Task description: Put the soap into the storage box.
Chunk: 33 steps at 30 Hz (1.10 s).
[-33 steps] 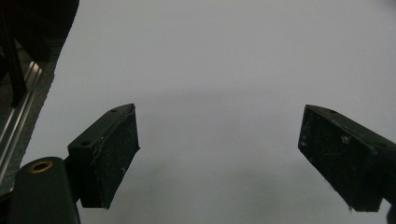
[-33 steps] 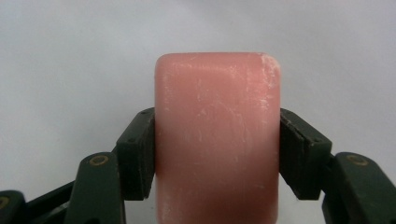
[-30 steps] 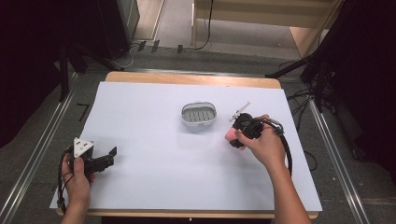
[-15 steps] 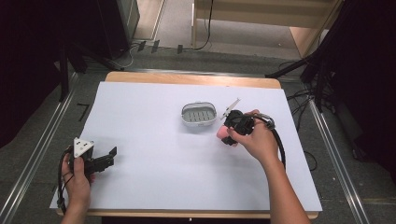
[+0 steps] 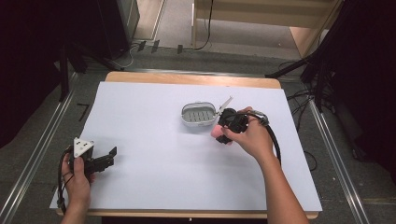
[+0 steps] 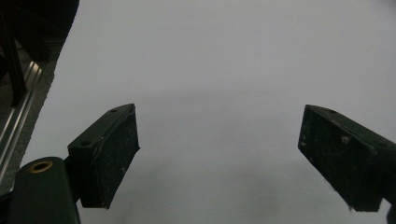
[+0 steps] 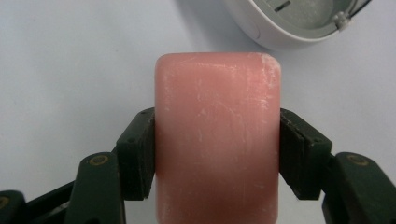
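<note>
I have the pink soap bar (image 7: 217, 140) between the jaws of my right gripper (image 7: 217, 154), which press on its two long flat sides; it stands out well past the pads, above the white sheet (image 5: 149, 121). The bar is a rounded block, matte, with pale scuffs on its face. I judge it rigid and rather light, but waxy, so it could slip if I squeeze less; the flat sides are the good place to hold. Just ahead of the jaws, slightly to one side, lies the grey oval soap dish (image 5: 200, 115) with a slotted floor and smooth plastic rim. My left gripper (image 5: 100, 160) rests far away, jaws wide apart, holding nothing.
</note>
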Each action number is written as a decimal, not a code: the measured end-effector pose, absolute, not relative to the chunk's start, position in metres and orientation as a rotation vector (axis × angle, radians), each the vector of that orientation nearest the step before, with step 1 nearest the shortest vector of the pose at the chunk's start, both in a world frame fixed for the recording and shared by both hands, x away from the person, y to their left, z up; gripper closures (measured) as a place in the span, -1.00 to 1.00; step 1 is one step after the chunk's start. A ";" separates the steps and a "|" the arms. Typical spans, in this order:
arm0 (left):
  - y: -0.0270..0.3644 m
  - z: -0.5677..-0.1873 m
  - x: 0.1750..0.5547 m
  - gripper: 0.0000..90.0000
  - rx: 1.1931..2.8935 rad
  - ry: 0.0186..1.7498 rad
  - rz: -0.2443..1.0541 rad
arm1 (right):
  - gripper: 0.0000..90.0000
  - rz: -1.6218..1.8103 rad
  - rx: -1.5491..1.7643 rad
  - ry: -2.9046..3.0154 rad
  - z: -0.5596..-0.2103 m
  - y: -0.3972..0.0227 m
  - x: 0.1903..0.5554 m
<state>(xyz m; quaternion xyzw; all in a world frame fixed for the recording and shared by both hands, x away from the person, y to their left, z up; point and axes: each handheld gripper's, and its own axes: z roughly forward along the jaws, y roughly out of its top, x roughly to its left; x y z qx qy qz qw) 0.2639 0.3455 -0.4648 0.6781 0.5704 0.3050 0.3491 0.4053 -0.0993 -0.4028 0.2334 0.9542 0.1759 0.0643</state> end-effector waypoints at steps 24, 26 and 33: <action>0.346 -0.465 0.264 -0.71 1.758 1.479 0.789 | -0.14 0.583 0.553 2.909 -0.391 -0.073 0.419; 0.346 -0.465 0.264 -0.71 1.758 1.479 0.790 | -0.14 0.587 0.548 2.915 -0.390 -0.072 0.420; 0.346 -0.465 0.264 -0.71 1.757 1.480 0.789 | -0.14 0.614 0.506 2.921 -0.385 -0.067 0.427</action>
